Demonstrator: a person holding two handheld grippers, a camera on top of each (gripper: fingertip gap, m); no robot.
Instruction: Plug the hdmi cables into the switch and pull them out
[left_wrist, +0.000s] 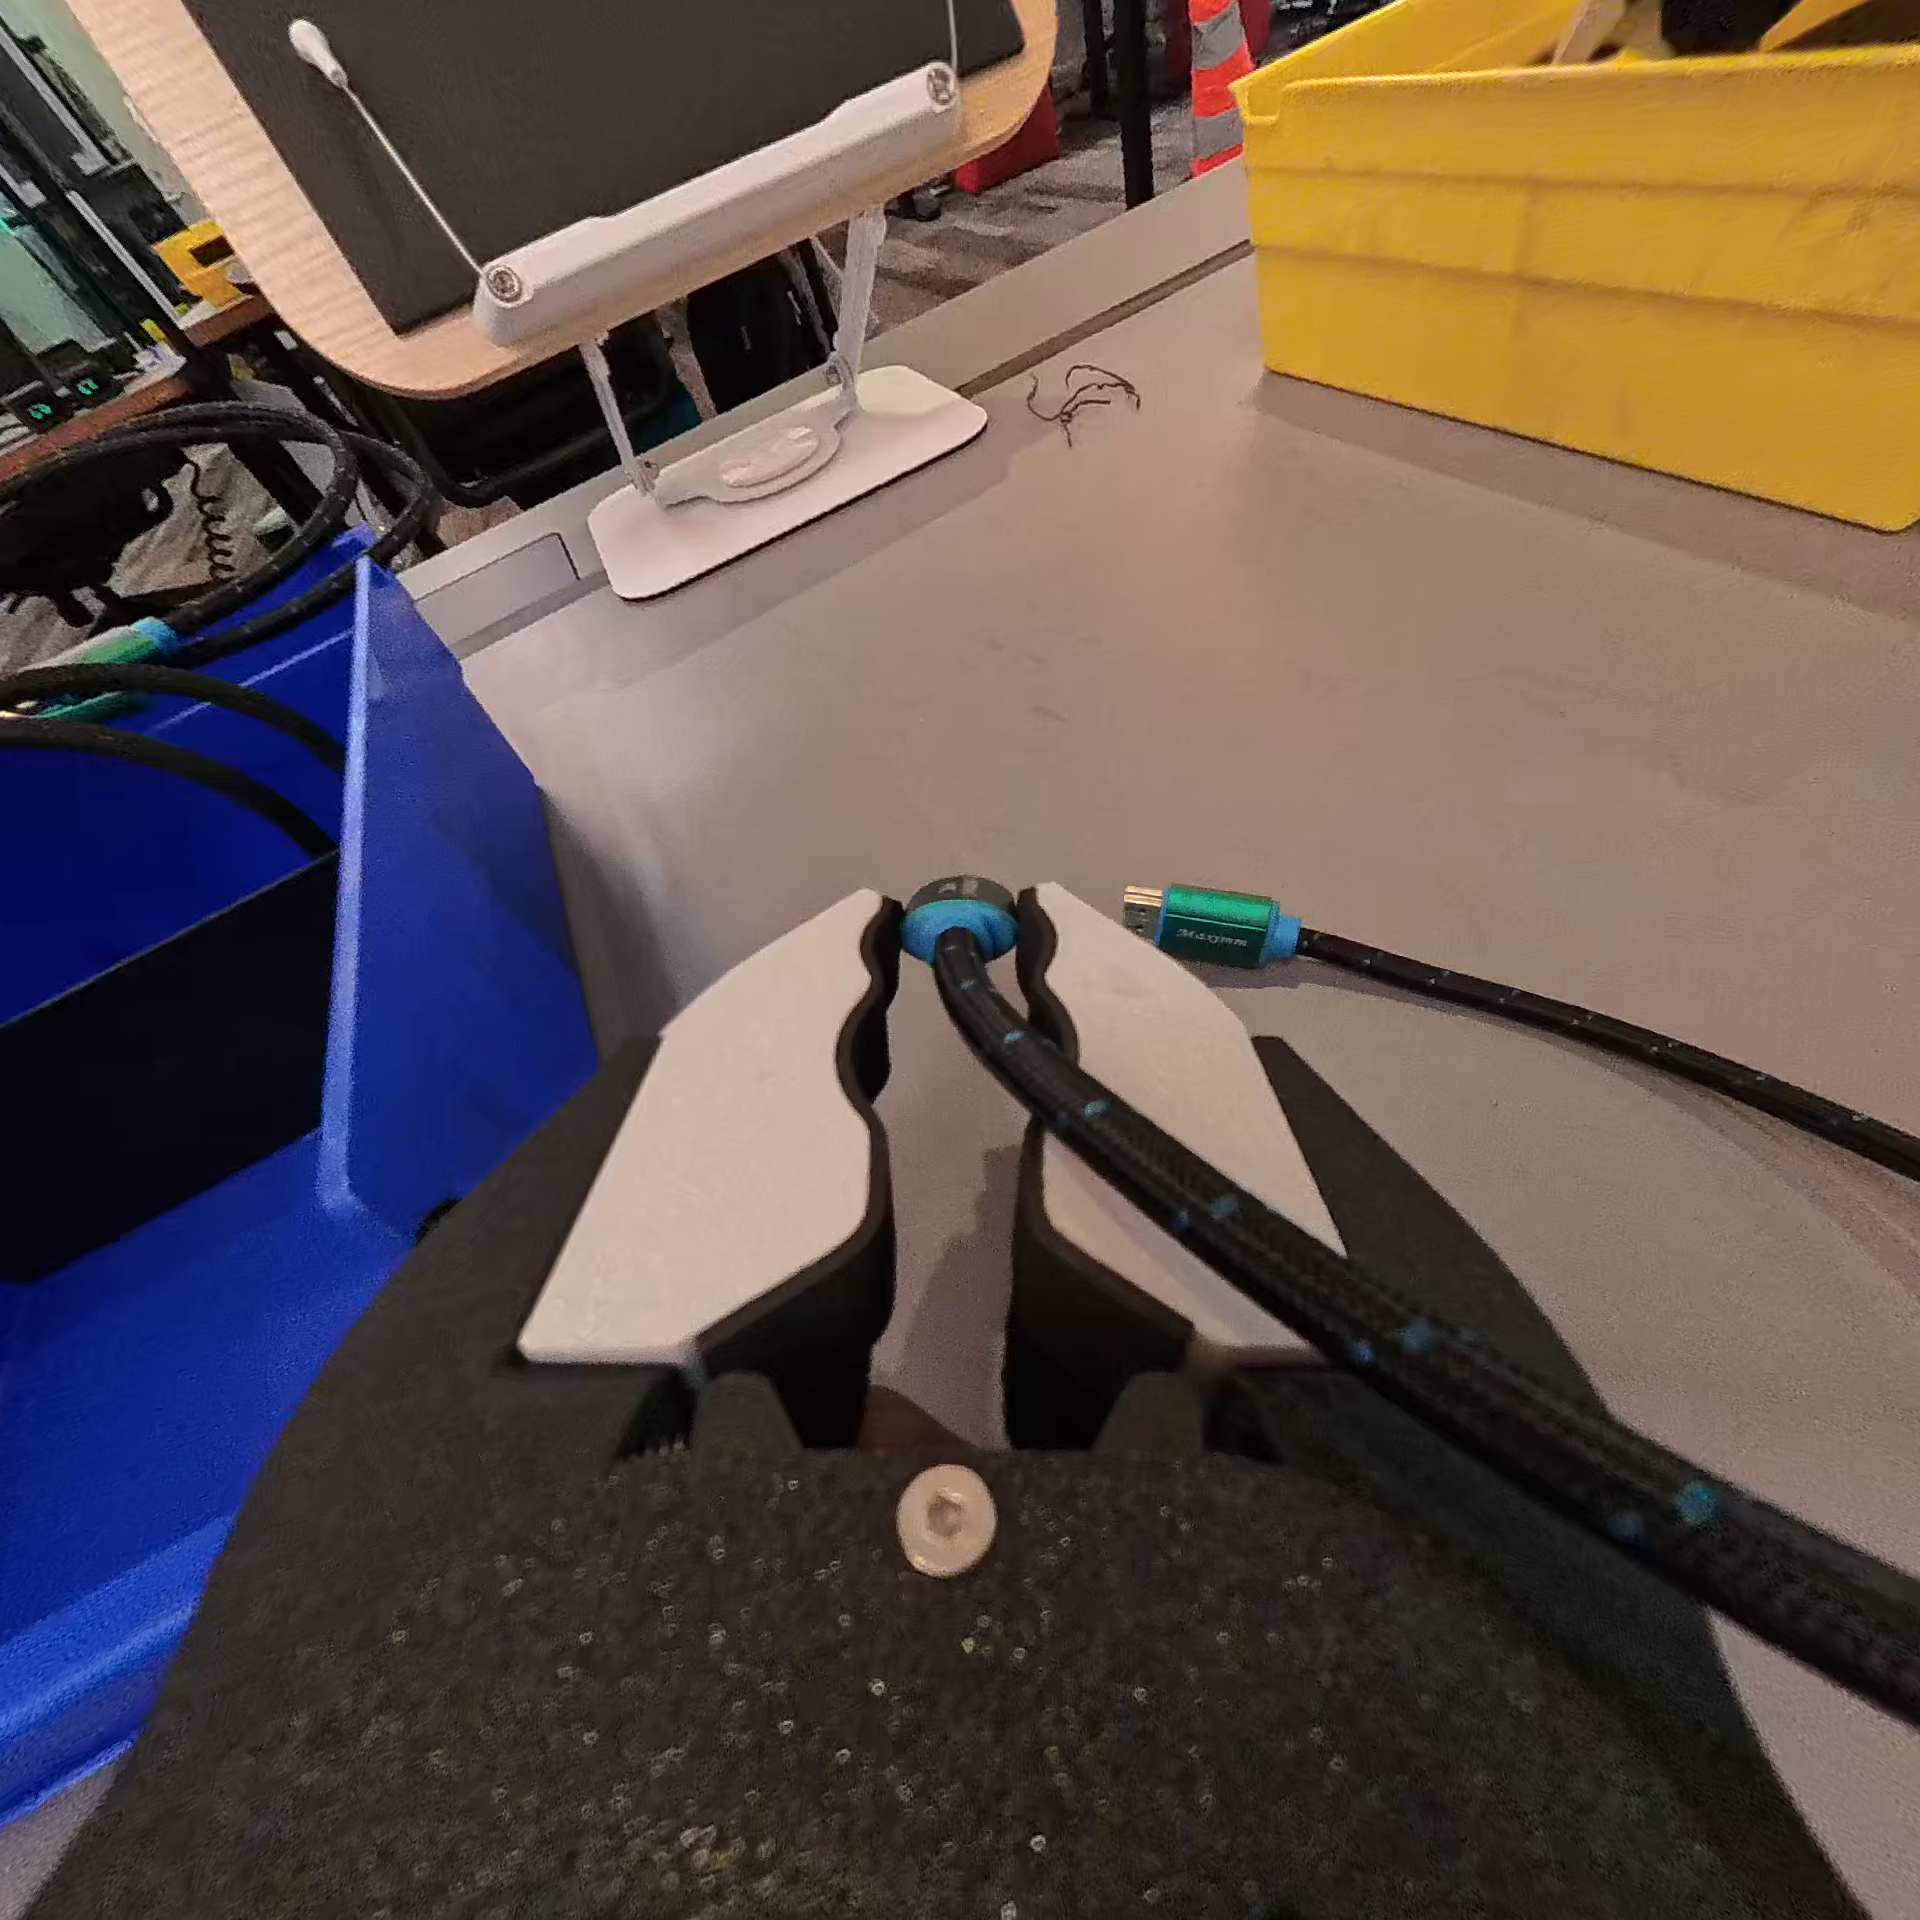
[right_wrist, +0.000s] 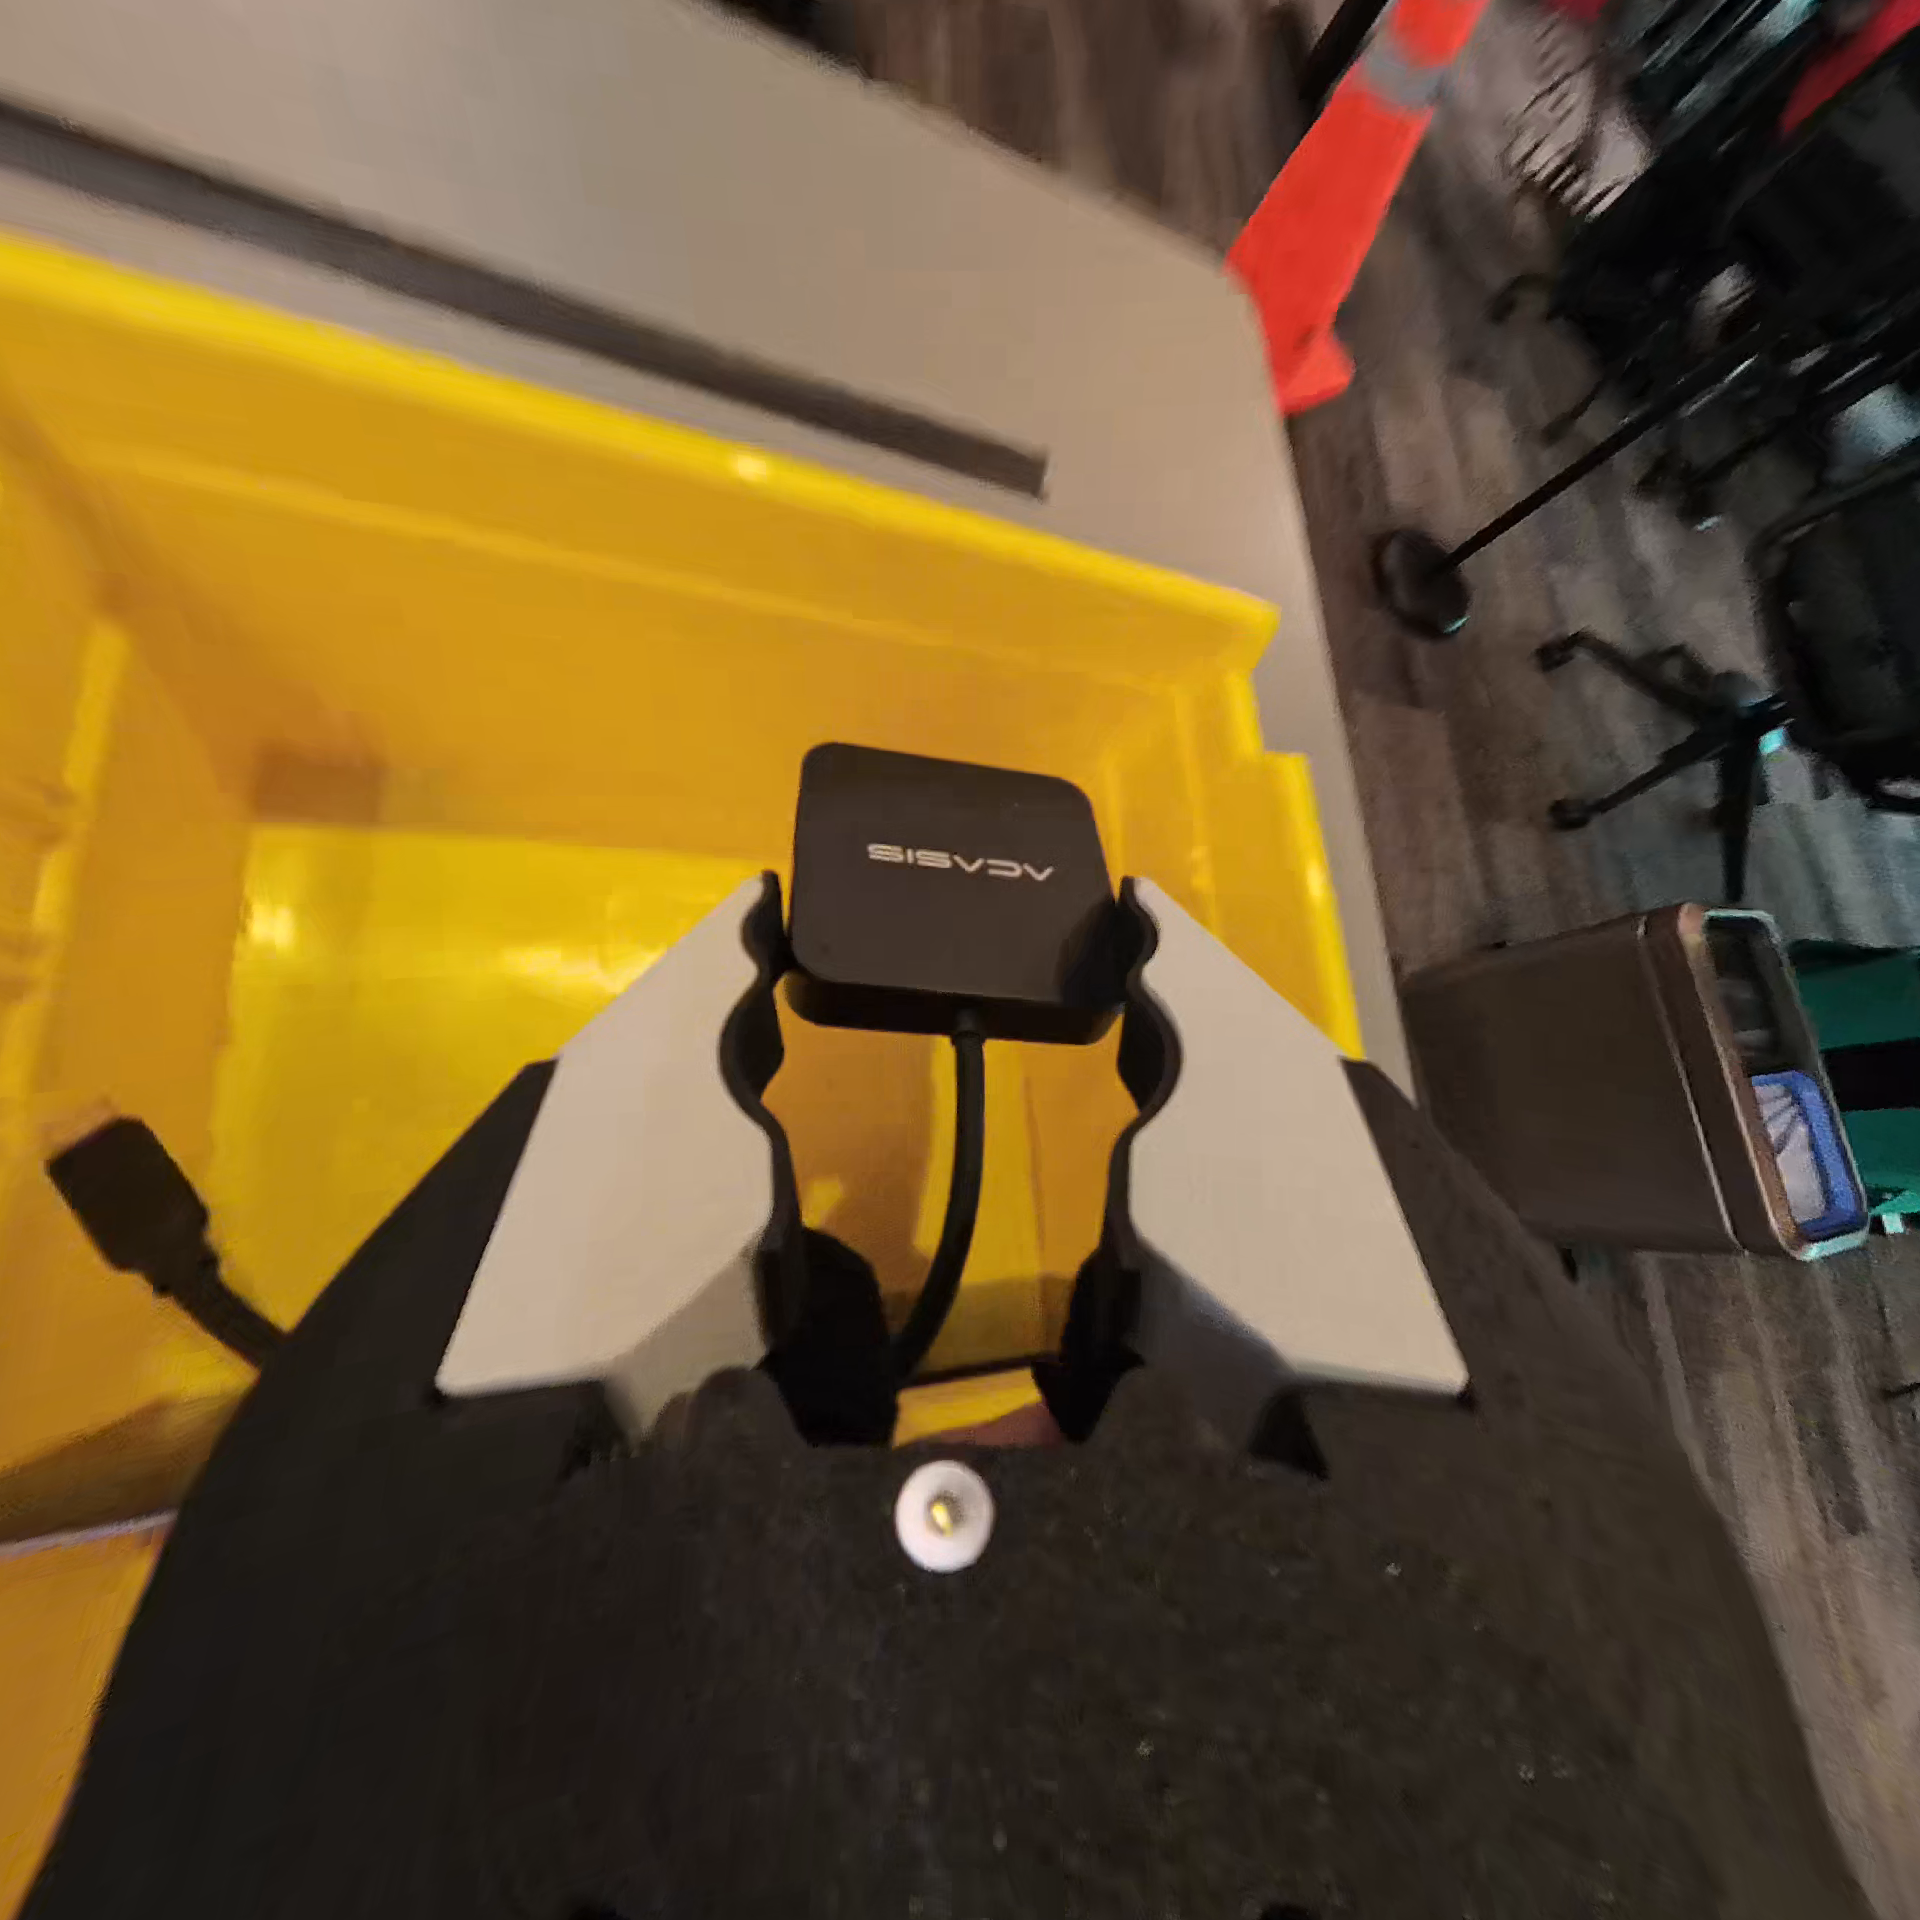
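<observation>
In the left wrist view my left gripper is shut on an HDMI plug with a green shell and blue collar. Its black braided cable trails back over the right finger. A second green HDMI plug lies on the grey table just to the right, its cable running off right. In the right wrist view my right gripper is shut on a black square HDMI switch, held above the yellow bin. The switch's short lead hangs down, and a black plug shows at the left.
A blue bin with more braided cables stands at the left. A white stand holding a board is at the back. The yellow bin sits at the back right. Beyond the table edge are an orange cone and a brown box. Across from one pair of fingers to the other is roughly 50 cm.
</observation>
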